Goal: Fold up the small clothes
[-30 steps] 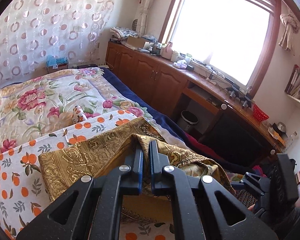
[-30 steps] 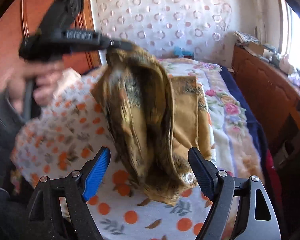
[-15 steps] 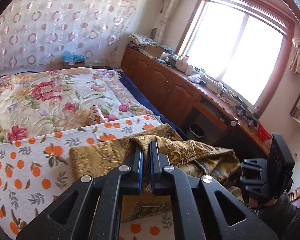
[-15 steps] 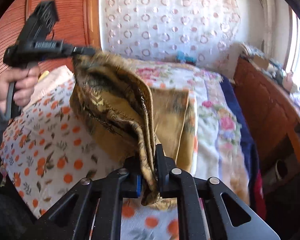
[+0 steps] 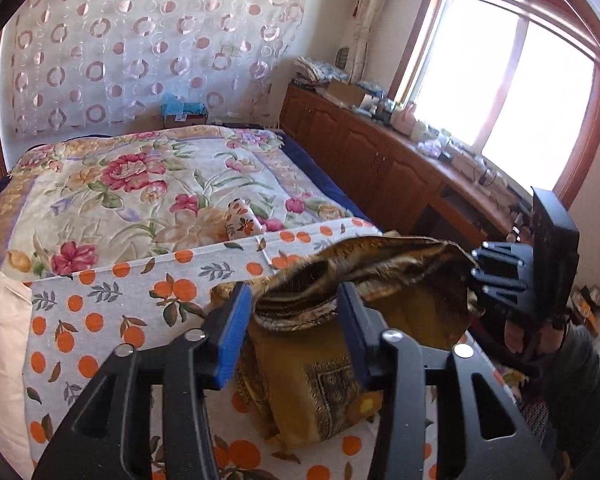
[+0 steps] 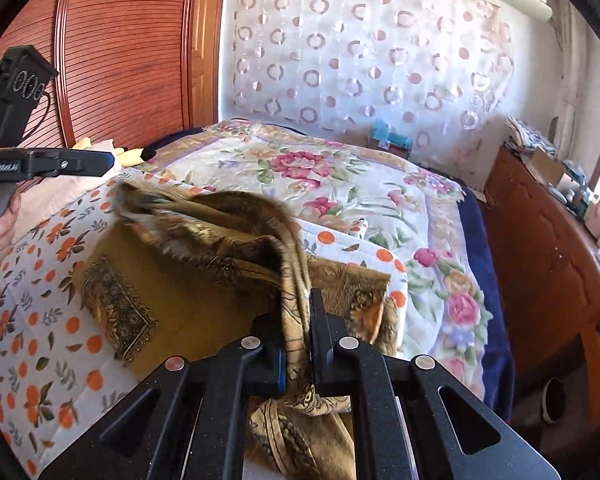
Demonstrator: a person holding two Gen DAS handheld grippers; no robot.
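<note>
Left tongs (image 5: 296, 308) opening, gold cloth (image 5: 364, 264) between pads, unpressed; right tongs (image 6: 298, 344) clenched on cloth above bed (image 6: 340, 184).

One gold patterned cloth (image 5: 324, 376) lies ahead of the two grippers: the left gripper (image 5: 296, 312), its jaws opening with a fold of that cloth between them, and the right gripper (image 6: 298, 344), pinched on another fold. Under the cloth is one sheet with orange fruit print (image 5: 112, 300), and beyond it one floral quilt (image 5: 148, 184). One small rolled bundle (image 5: 242, 220) sits past the left gripper's tips (what it is cannot be told). One window (image 5: 512, 92) shows off to that gripper's right, and one dotted curtain (image 6: 360, 52) hangs far ahead.
</note>
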